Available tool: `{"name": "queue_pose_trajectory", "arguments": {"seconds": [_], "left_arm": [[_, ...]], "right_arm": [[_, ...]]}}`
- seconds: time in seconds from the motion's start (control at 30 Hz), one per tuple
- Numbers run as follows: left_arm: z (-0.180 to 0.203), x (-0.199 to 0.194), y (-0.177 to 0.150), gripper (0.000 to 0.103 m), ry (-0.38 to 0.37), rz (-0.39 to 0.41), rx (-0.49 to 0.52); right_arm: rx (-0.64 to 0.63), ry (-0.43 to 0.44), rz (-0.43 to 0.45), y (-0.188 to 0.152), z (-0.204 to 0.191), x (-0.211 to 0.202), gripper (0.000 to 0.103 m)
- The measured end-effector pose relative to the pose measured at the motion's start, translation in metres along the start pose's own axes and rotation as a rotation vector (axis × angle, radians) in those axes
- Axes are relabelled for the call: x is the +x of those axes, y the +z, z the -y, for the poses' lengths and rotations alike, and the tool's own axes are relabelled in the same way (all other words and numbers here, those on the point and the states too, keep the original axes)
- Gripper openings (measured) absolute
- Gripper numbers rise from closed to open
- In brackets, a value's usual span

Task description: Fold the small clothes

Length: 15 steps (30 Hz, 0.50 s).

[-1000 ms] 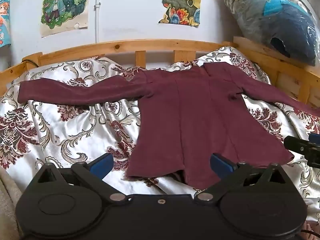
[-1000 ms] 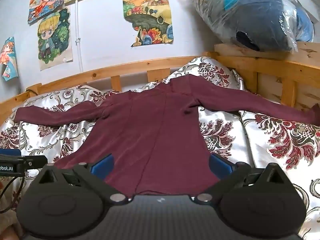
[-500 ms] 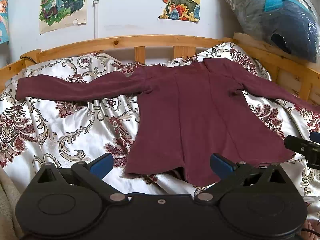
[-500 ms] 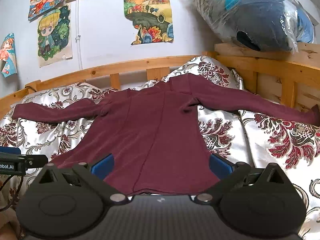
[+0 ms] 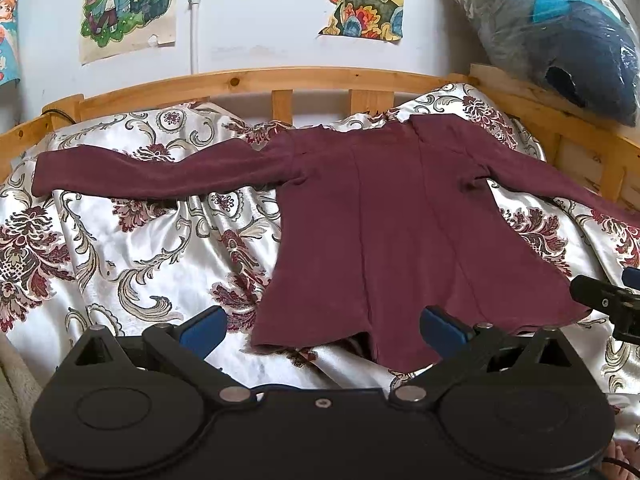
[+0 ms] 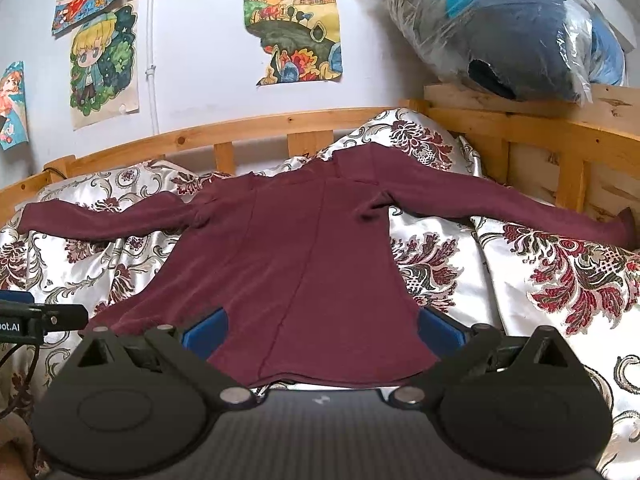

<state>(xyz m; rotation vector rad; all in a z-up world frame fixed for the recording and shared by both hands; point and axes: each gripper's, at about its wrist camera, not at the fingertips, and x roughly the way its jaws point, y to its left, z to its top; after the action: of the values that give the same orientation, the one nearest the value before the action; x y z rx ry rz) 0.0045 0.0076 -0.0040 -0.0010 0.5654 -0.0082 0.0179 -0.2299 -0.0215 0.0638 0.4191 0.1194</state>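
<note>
A maroon long-sleeved top [image 5: 384, 232] lies flat on the floral satin bedspread [image 5: 132, 256], both sleeves stretched out sideways, collar toward the headboard. It also shows in the right wrist view [image 6: 304, 256]. My left gripper [image 5: 322, 326] is open and empty, hovering at the hem's left part. My right gripper [image 6: 322, 330] is open and empty over the hem's right part; its black finger shows at the right edge of the left wrist view [image 5: 600, 300]. The left gripper's finger shows at the left edge of the right wrist view [image 6: 44, 316].
A wooden bed rail [image 5: 280, 80] runs along the far side and right side [image 6: 560, 136]. A plastic-wrapped dark bundle [image 6: 512, 32] sits on the right ledge. Posters [image 6: 296, 28] hang on the white wall. A beige blanket edge [image 5: 12, 400] lies at lower left.
Both views have shifted slightly, with the top sitting a little lower and closer in the frames. Both grippers stay open; the top has not moved on the bed.
</note>
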Motion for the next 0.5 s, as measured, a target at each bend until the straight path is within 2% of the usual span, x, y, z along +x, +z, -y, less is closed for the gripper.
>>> {"name": "queue_pose_trajectory", "arguments": {"seconds": [0.5], "left_arm": [[-0.0005,0.0003,-0.0004,0.102,0.001,-0.001,0.001]], "right_arm": [[0.01,0.0,-0.003,-0.0012,0.0026,0.0006,0.103]]}}
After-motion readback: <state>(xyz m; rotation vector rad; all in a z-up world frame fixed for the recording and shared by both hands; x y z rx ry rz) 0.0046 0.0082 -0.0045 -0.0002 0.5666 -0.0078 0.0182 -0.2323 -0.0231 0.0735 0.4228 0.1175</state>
